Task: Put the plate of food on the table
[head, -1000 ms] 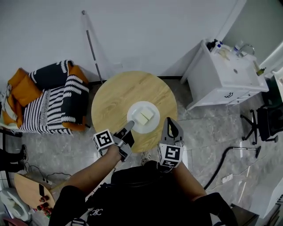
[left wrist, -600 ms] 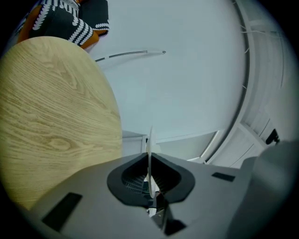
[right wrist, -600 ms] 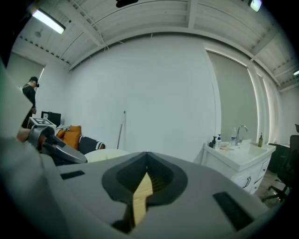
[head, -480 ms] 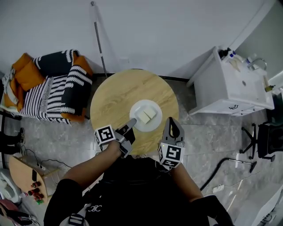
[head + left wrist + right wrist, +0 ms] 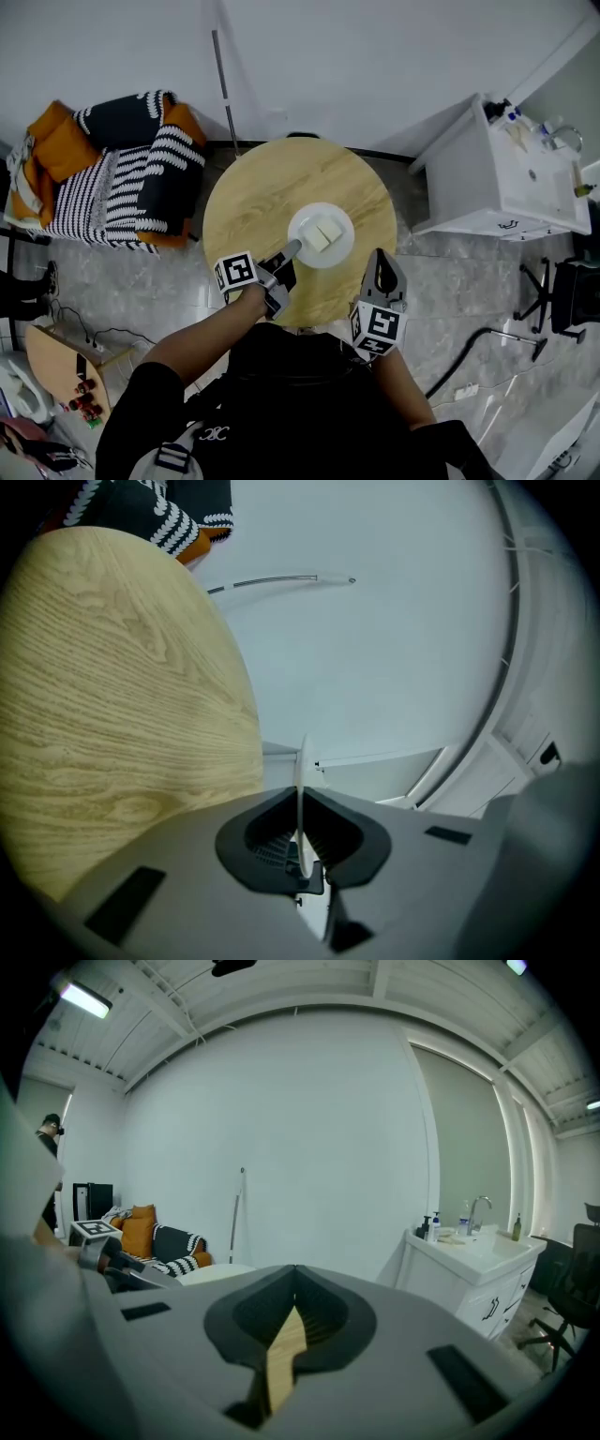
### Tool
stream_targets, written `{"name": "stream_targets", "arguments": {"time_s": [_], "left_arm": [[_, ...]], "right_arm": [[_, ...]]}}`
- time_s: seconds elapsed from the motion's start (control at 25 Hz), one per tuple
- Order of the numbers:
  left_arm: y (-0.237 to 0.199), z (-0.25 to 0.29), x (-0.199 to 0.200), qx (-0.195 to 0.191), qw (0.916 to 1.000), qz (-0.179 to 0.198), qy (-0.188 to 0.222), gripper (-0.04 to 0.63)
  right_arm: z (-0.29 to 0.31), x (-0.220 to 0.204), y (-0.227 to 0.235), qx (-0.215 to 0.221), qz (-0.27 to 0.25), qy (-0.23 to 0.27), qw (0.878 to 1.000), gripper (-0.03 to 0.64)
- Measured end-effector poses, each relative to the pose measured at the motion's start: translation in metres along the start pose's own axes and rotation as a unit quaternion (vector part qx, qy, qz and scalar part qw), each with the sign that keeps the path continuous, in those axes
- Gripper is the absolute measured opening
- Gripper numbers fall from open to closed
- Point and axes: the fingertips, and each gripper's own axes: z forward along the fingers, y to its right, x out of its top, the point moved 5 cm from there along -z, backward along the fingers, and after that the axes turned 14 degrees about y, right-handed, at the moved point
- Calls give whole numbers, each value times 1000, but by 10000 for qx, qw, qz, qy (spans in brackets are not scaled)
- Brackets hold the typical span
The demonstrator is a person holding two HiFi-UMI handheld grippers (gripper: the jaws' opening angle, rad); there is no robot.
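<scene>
**Setting Down The Plate, Left Jaws Clamped On Its Rim**

Pinching hard with the left gripper, jaws clenched above and below the near-left edge of the round white plate. Showing that thin rim edge-on between the pads in the left gripper view. Carrying two pale, blocky pieces of food, side by side at the middle of the dish.

Sitting over the near-right part of the round light-wood table, well inside its edge, with bare wood beyond and to the left. Cannot tell from any view whether resting on the wood or hanging just above it.

Lying straight ahead of the left jaws, then, with the table top directly beneath. Probably calling for nothing more than a short drop straight down and a loosening of the pinch. No long axis to line up on a round dish. Worth holding it level, though, judging by those loose pieces on top.

Waiting off to the right with the right gripper, jaws drawn together on nothing, just a sliver of wood glimpsed through the slit. Parked by the table's near-right edge, near the plate yet apart from it. Clearly the farther hand, and likely with no part in the set-down.
</scene>
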Motion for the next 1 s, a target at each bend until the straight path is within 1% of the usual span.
{"name": "stream_targets", "arguments": {"time_s": [0.12,0.2,0.36,0.56,0.76,1.0], "left_arm": [[-16,4,9,-28,9999,27,-94,18],[-27,5,16,-81,9999,-23,-136,19],[-51,3,37,149,9997,49,-180,19],[-73,4,50,341,9990,85,-270,20],[-87,10,55,430,9981,154,-403,20],[-101,23,56,532,9965,173,-624,20]], "right_arm": [[0,-4,-7,18,-13,-107,9999,8],[1,-6,-11,13,-53,-149,9999,8],[3,-8,-21,-2,-128,-218,9997,8],[1,-8,-26,-31,-189,-335,9993,8],[-2,-9,-26,-96,-244,-442,9987,8],[4,-3,-20,-208,-419,-368,9982,8]]}}
